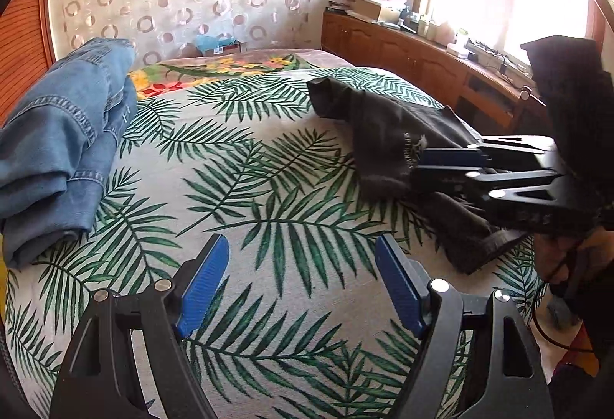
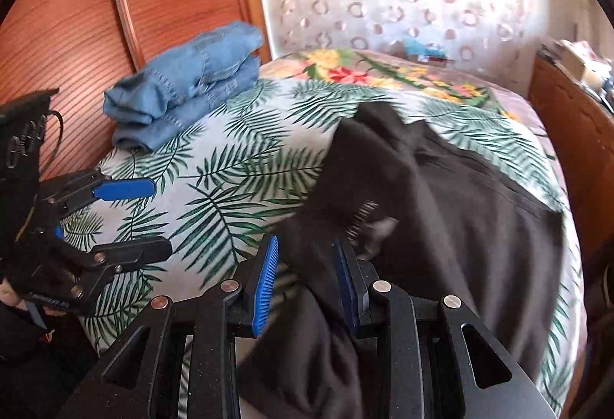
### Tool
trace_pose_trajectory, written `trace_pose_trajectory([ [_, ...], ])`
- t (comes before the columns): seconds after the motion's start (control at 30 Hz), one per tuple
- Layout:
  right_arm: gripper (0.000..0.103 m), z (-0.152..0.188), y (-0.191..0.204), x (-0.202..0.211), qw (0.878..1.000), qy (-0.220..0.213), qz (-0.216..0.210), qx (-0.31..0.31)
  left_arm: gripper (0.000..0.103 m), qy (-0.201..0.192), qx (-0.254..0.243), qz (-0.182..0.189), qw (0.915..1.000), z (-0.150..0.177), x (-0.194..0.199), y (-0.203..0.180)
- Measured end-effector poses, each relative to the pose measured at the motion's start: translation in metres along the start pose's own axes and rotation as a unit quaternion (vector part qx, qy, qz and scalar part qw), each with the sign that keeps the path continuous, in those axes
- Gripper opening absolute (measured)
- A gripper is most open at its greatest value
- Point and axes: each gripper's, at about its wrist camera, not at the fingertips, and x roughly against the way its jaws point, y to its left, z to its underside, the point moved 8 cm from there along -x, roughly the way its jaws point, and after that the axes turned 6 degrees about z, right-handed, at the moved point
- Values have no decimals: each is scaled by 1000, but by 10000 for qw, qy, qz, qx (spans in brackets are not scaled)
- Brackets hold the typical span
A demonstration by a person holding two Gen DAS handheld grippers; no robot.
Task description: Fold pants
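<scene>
Dark pants (image 2: 460,227) lie crumpled on the right side of the bed, also seen in the left wrist view as dark pants (image 1: 383,119). My right gripper (image 2: 305,284) hangs over their near edge. Its jaws stand partly apart, and a fold of the dark cloth runs loosely between the blue pads (image 2: 264,284) without being pinched. From the other side, the right gripper (image 1: 418,165) shows low over the pants. My left gripper (image 1: 303,265) is open wide over bare bedcover, nothing between its fingers. It appears at the left as the left gripper (image 2: 161,219).
Folded blue jeans (image 1: 65,150) sit stacked at the bed's far left corner, next to a wooden wardrobe (image 2: 76,16). The palm-leaf bedcover (image 1: 249,169) has a flowered blanket (image 1: 230,68) at its head. A wooden cabinet (image 1: 403,54) with clutter runs under the window on the right.
</scene>
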Motion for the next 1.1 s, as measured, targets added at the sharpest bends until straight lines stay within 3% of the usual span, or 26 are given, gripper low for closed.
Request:
trace_pose_trajectory([
  [0.37,31,-12,13,-48,9980,456,78,424,79,-33,103,-28,9999,4,6,10],
  [0.57,31,-10,20,-51,9970,442,158,615,79,-32,152,-37,9999,5,6,13],
  [0.63,14,-9,19,-51,9965,414,283,675,79,-29,162,-42,9999,5,6,14],
  [0.73,5,-10,18,-51,9964,412,274,683,79,-25,137,-36,9999,4,5,13],
  [0.97,5,-34,-8,-9,9991,-176,261,288,79,2,23,43,10000,-1,1,3],
  [1.1,5,-46,-39,10,9978,-396,523,131,79,-2,-74,94,9999,-8,-3,-5],
])
